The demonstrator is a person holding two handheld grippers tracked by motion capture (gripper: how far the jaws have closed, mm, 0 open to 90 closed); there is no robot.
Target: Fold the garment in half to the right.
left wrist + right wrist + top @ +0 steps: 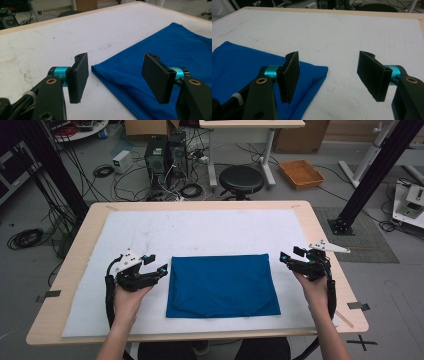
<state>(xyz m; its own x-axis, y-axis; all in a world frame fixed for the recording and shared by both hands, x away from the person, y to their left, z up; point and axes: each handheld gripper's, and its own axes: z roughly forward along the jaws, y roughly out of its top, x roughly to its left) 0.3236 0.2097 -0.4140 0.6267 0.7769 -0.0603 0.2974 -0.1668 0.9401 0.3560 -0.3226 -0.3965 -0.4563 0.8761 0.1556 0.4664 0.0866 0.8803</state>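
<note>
Folded blue cloth lies between our left gripper and right gripper; both gape wide, empty, apparently poised to take its far corners.

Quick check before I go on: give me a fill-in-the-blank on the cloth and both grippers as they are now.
1. The folded blue cloth lies on a ____ mat covering the wooden table.
2. The jaws of the left gripper stand ____.
3. The right gripper holds ____.
4. In the high view the cloth lies ____ the two grippers.

Missing words: white; open; nothing; between
</note>
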